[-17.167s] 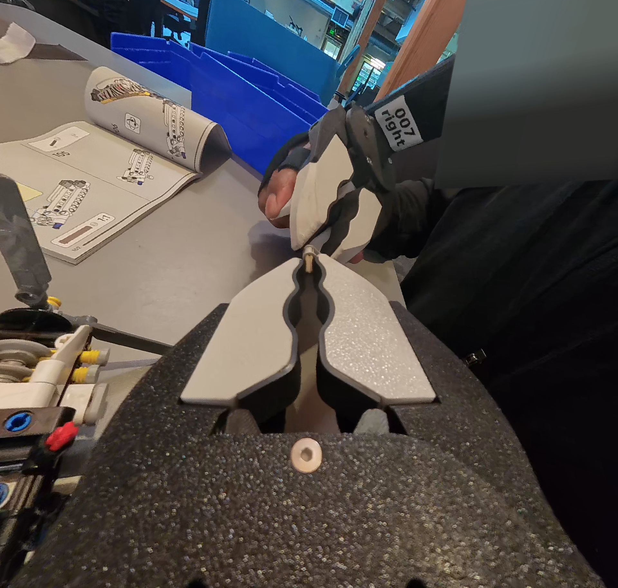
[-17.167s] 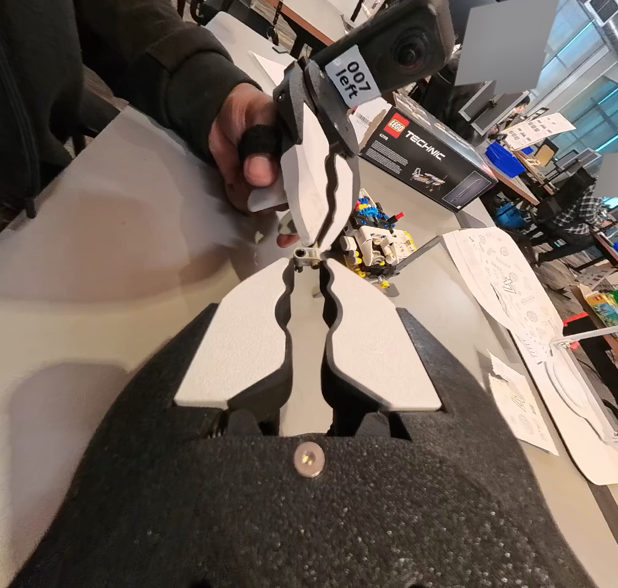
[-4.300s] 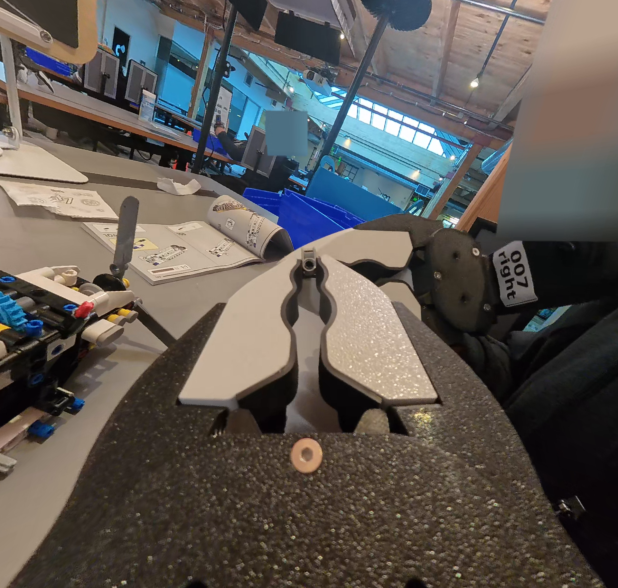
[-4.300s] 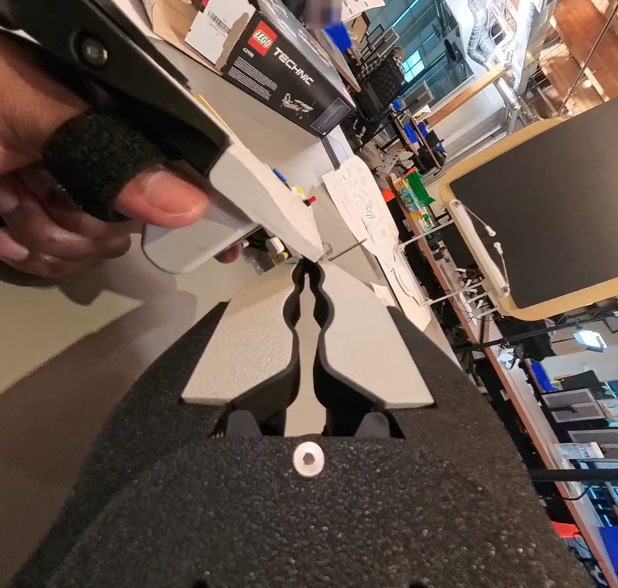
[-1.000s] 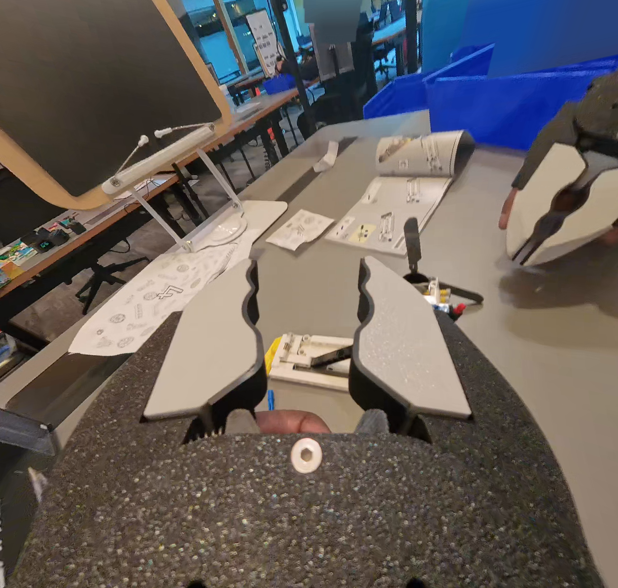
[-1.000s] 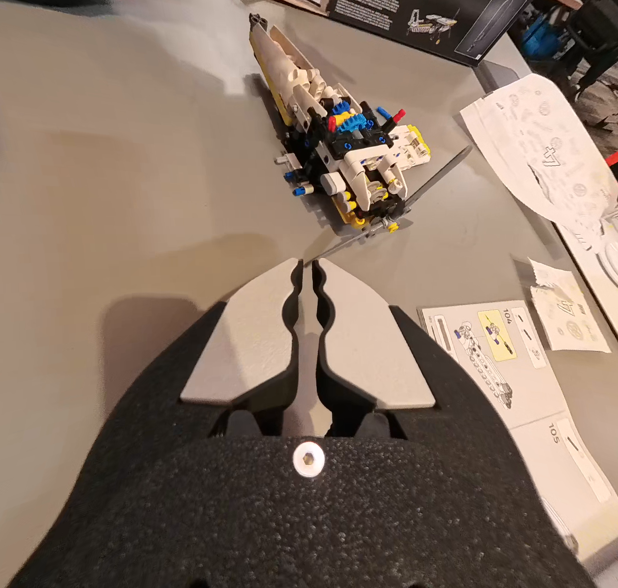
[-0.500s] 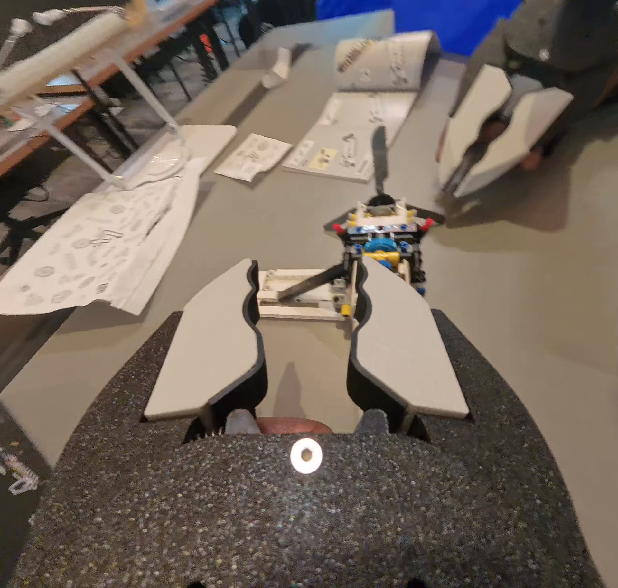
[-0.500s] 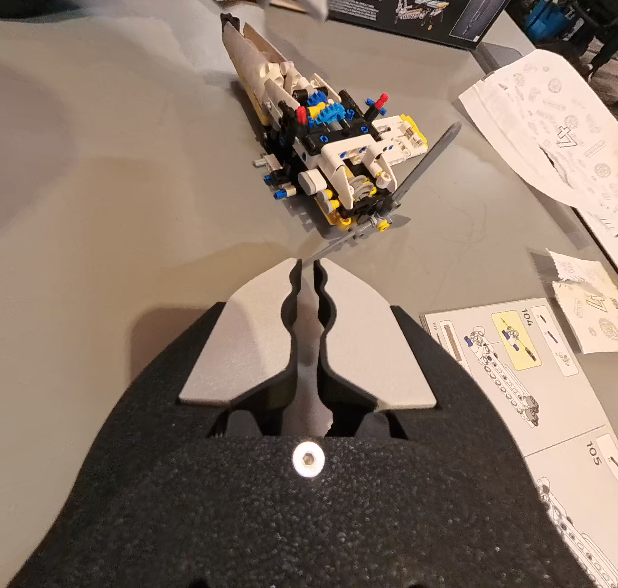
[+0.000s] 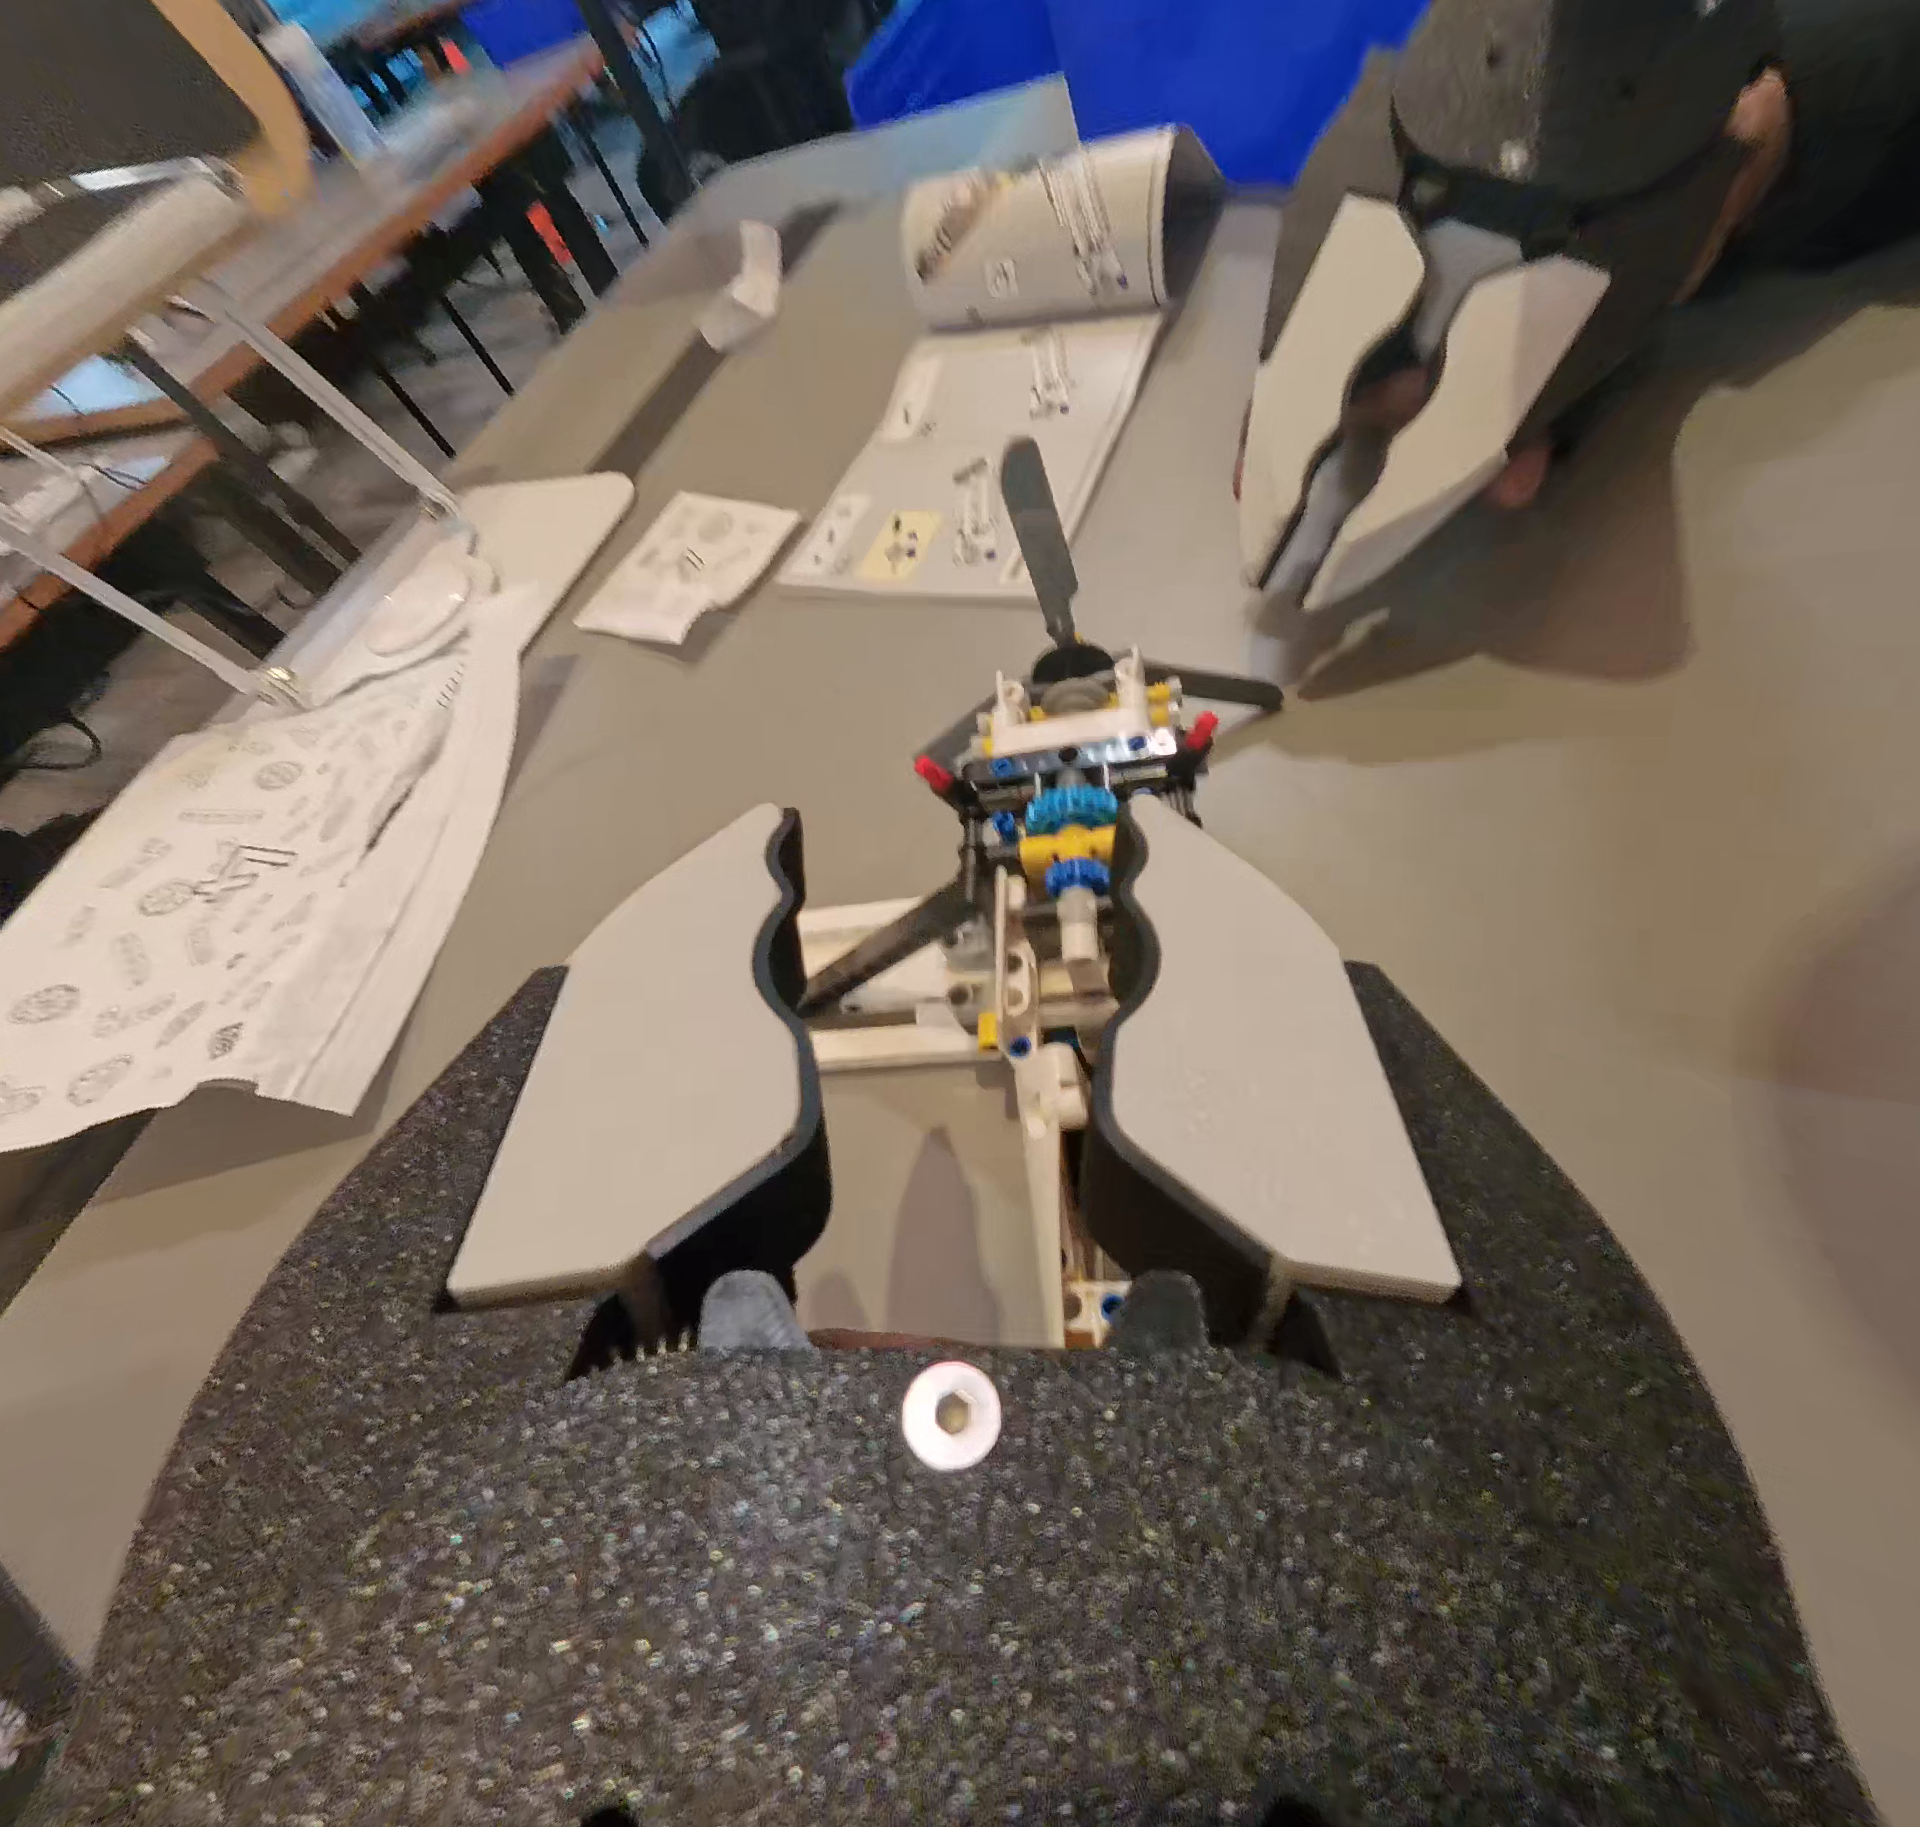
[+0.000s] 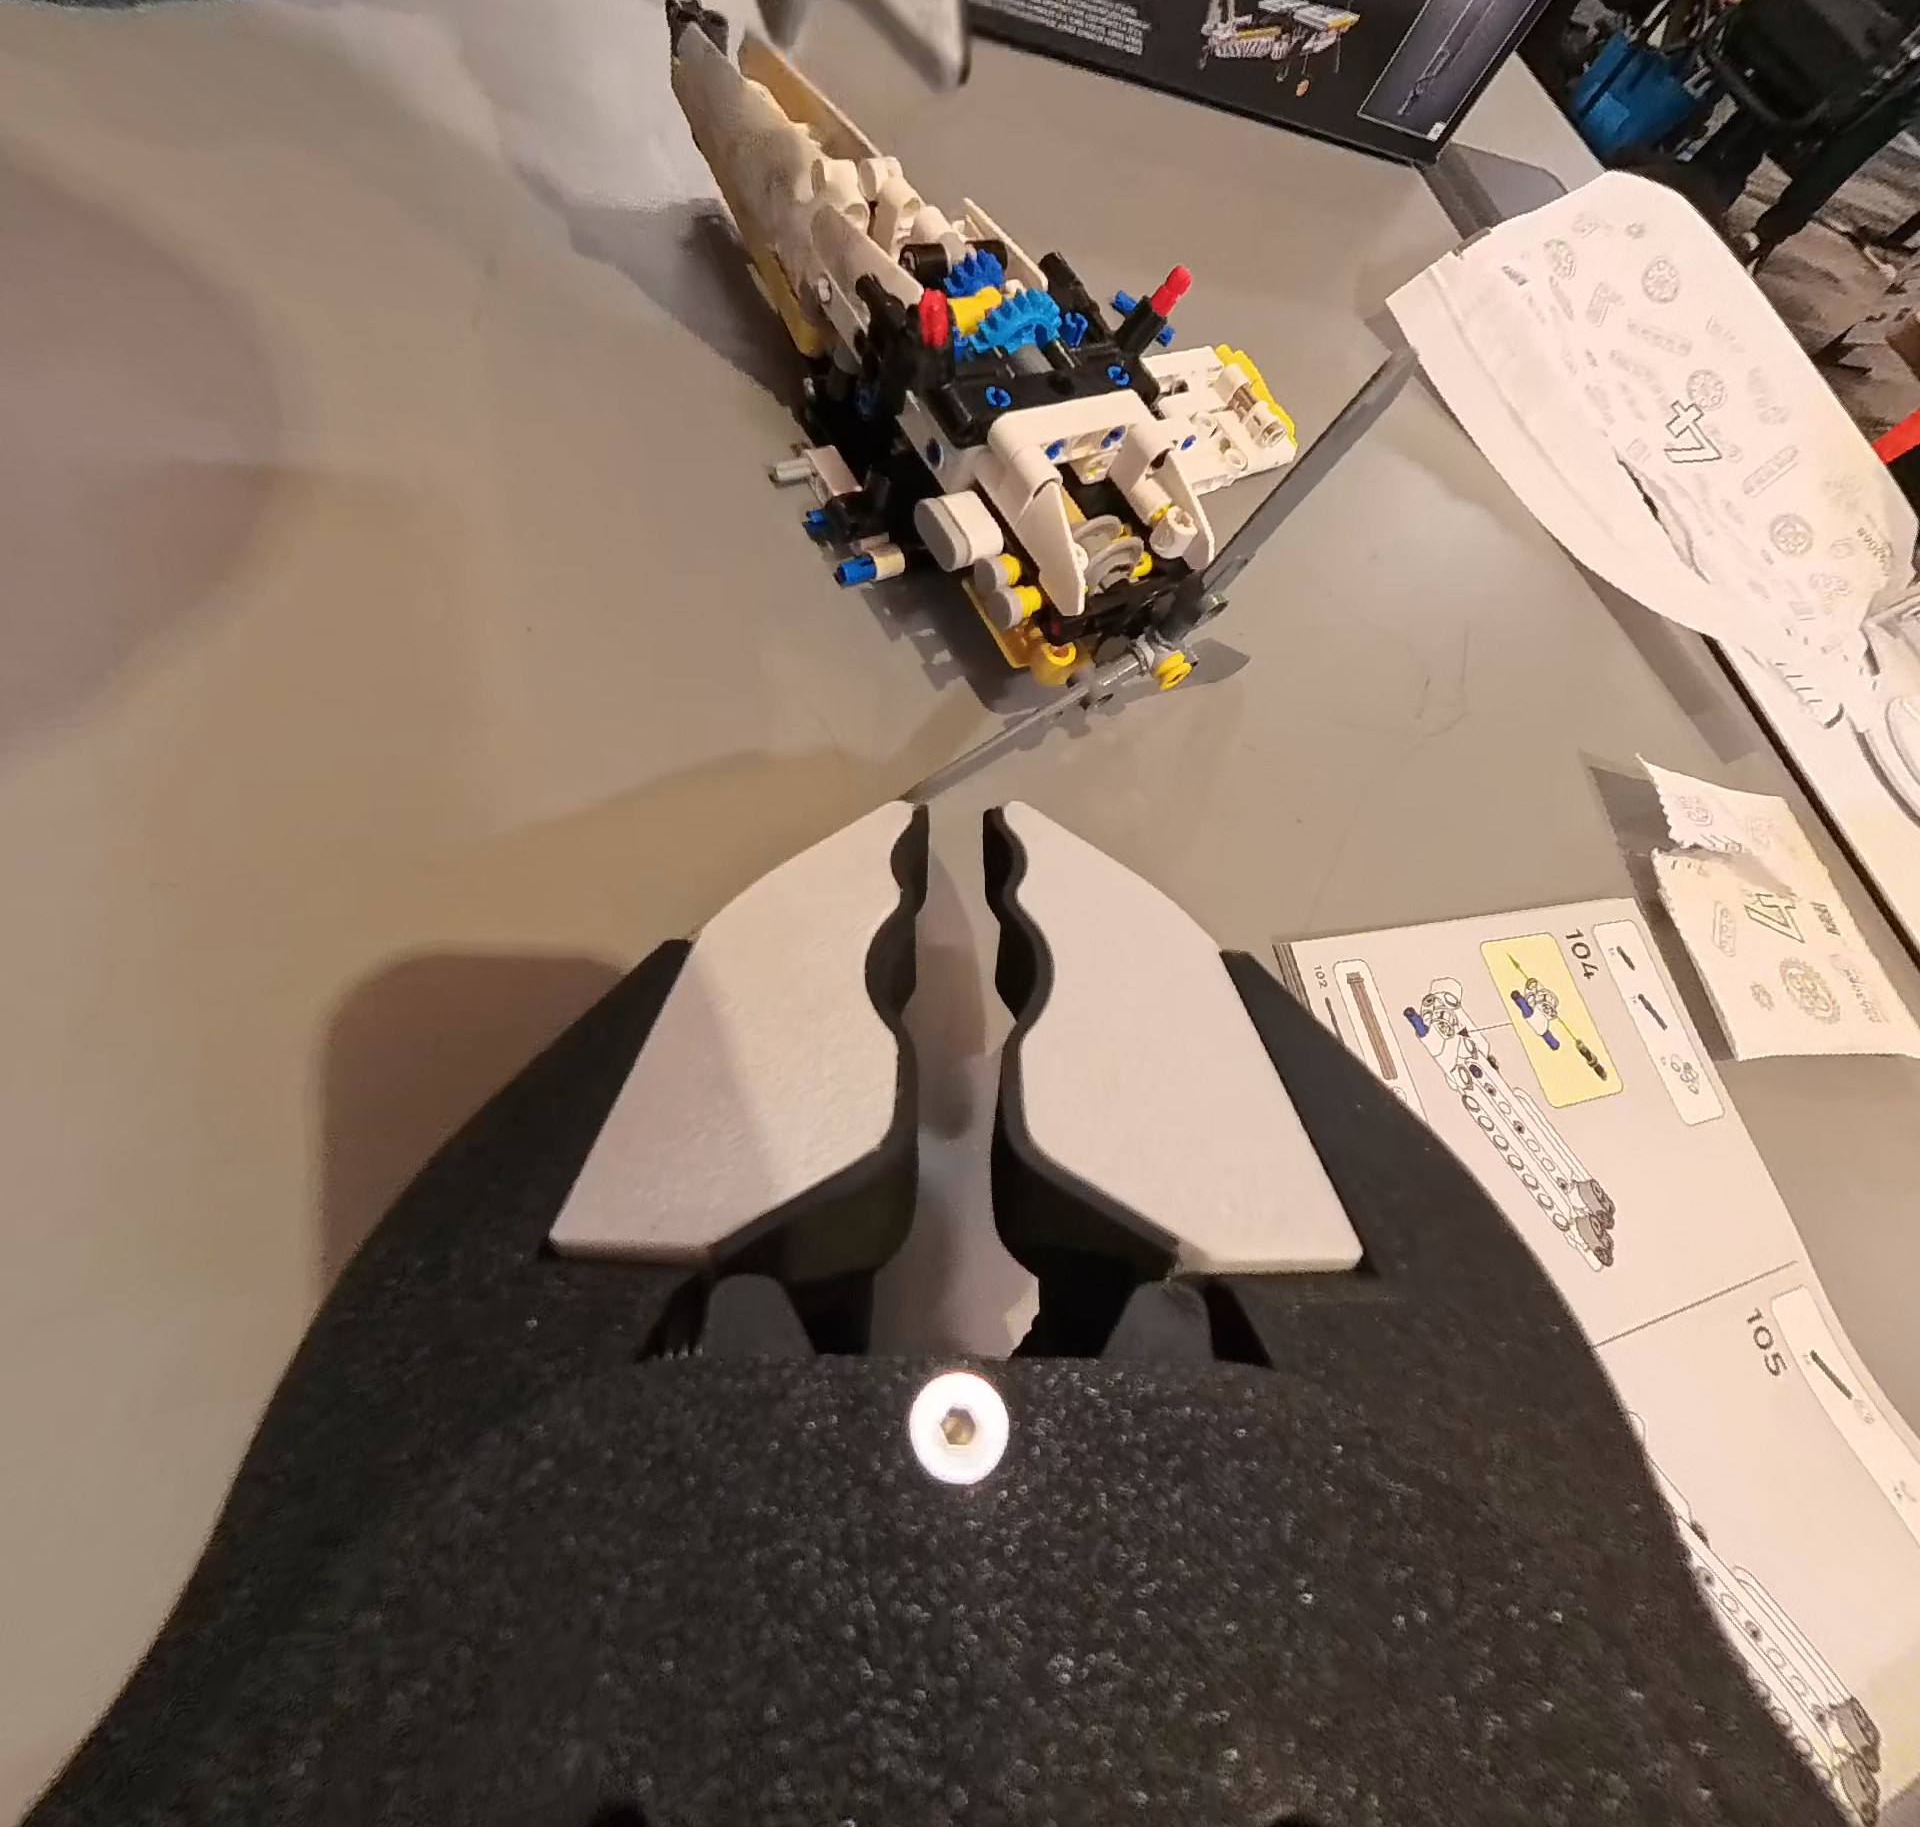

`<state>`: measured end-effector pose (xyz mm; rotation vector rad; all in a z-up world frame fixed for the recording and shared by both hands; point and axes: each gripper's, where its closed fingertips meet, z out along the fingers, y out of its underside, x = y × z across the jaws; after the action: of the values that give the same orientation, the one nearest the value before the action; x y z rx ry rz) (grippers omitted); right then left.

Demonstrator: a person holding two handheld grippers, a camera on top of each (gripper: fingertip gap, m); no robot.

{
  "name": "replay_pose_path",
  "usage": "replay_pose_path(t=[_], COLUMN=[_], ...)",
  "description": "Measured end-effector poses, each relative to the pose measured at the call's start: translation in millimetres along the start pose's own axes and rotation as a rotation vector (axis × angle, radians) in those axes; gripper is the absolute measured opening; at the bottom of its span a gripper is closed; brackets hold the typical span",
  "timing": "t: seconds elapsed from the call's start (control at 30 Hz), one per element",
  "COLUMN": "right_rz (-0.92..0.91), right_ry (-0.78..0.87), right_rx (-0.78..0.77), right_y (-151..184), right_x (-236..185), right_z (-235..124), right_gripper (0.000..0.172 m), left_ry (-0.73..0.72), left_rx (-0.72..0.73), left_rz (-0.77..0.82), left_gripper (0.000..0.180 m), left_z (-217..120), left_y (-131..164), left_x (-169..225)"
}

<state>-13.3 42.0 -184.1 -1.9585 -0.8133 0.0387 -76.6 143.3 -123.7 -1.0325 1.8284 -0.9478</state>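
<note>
Straddling brick model [image 9: 1070,842] tail, left claw [image 9: 956,832] wide apart | right claw [image 10: 954,821] slightly apart, bare, nr propeller blade [image 10: 997,749]

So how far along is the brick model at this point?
Done: the brick model on the table already has a white body, blue gears and a grey propeller. In hand: nothing. The left gripper jaws stand wide astride its tail end, and the right gripper is empty by a blade tip. Left: the instruction booklet lies open; the remaining steps cannot be told.
</note>
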Motion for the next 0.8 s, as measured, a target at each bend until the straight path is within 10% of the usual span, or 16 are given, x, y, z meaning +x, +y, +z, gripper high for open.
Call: replay_pose_path(t=[0.8], right_rz=[-0.036], right_ry=[0.056], right_rx=[-0.021], right_y=[7], right_x=[2], right_z=[-6], right_gripper=[0.012], left_ry=[-0.042], left_rx=[0.044], left_rz=[0.025], left_gripper=[0.053], left_z=[13], left_y=[-11], left_x=[2])
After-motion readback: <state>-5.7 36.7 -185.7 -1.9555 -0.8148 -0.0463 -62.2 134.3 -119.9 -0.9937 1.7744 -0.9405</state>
